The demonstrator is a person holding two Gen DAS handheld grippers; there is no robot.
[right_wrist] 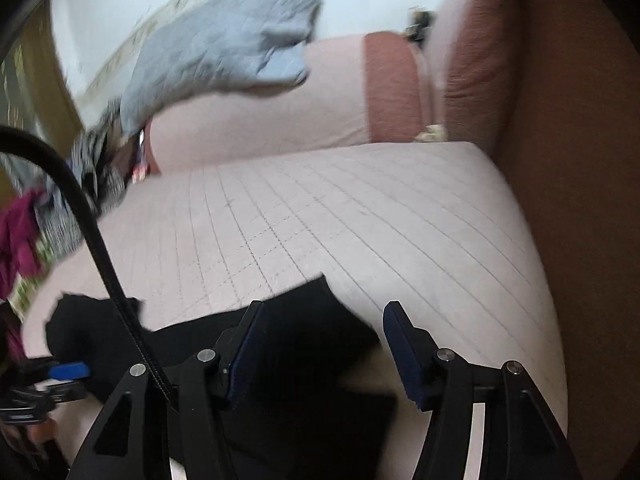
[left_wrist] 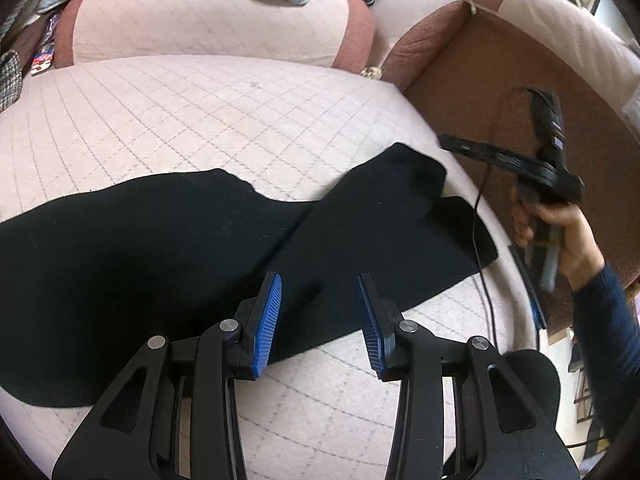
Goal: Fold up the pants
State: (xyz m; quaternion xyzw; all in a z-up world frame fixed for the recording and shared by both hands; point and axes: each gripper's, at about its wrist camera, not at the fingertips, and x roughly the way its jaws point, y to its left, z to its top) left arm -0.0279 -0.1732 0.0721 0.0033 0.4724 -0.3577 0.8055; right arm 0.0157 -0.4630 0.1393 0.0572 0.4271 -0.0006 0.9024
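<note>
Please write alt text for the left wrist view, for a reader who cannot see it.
Black pants lie partly folded on a pink quilted sofa seat, with the left gripper open above them. At right, a hand holds the right gripper.

A home living room: a quilted pink sofa (left_wrist: 240, 120) with brown-trimmed back cushions (left_wrist: 208, 28), a grey blanket (right_wrist: 224, 48) draped over them, and loose clothes (right_wrist: 24, 236) heaped at one end.
</note>
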